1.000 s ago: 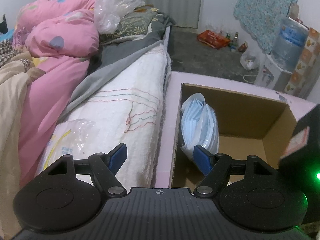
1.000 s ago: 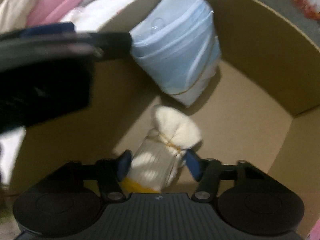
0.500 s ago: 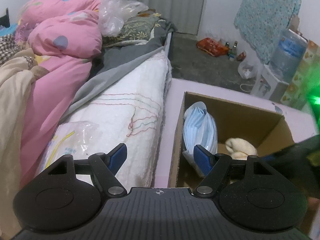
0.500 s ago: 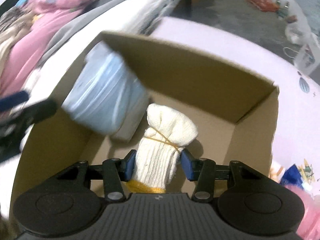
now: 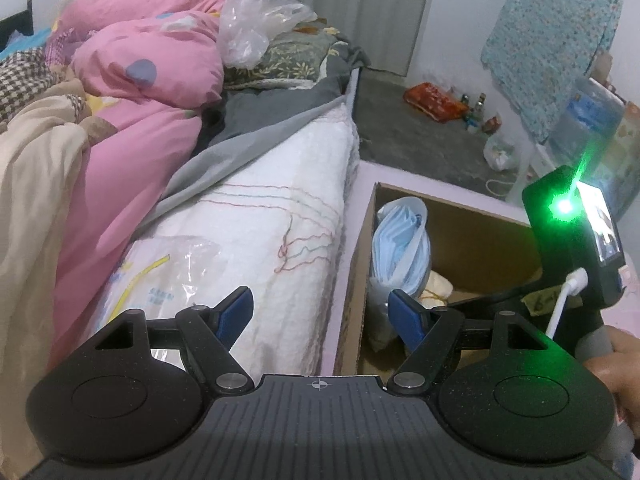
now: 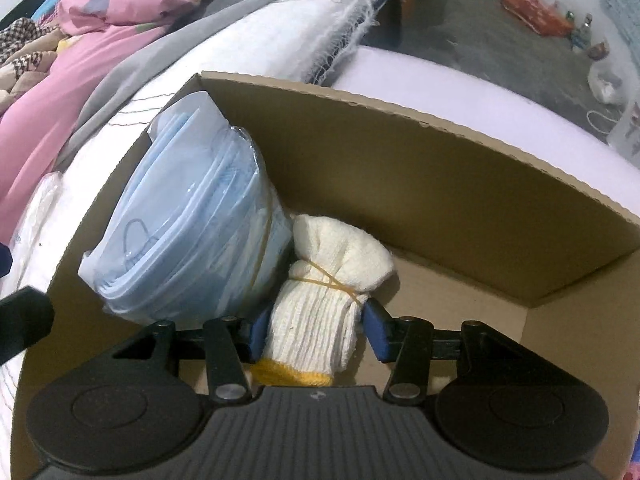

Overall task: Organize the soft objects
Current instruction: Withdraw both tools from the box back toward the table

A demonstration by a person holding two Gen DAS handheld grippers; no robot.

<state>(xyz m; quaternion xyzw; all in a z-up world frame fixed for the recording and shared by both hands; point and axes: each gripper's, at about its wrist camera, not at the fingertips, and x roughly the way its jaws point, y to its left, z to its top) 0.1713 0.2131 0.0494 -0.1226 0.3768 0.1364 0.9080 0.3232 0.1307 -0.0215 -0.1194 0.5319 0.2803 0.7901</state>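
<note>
A brown cardboard box (image 6: 420,160) stands open beside the bed. A clear bag of blue face masks (image 6: 200,232) leans against its left wall. My right gripper (image 6: 314,330) is inside the box, shut on a bundle of white knit gloves (image 6: 324,292) tied with a rubber band, right next to the mask bag. My left gripper (image 5: 322,312) is open and empty, hovering over the gap between the bed and the box (image 5: 480,232). The mask bag (image 5: 400,240) and a bit of the gloves (image 5: 438,286) also show there, as does the right gripper's body (image 5: 576,248).
The bed (image 5: 256,216) on the left holds a white blanket, pink duvets (image 5: 132,80), and a flat plastic packet (image 5: 160,272) near its edge. A pale pink surface (image 6: 460,80) lies under the box. Bottles and bags sit on the far floor (image 5: 436,100).
My right gripper moved the gloves bundle deeper into the box, up against the mask bag. The left gripper stayed open and shifted only slightly.
</note>
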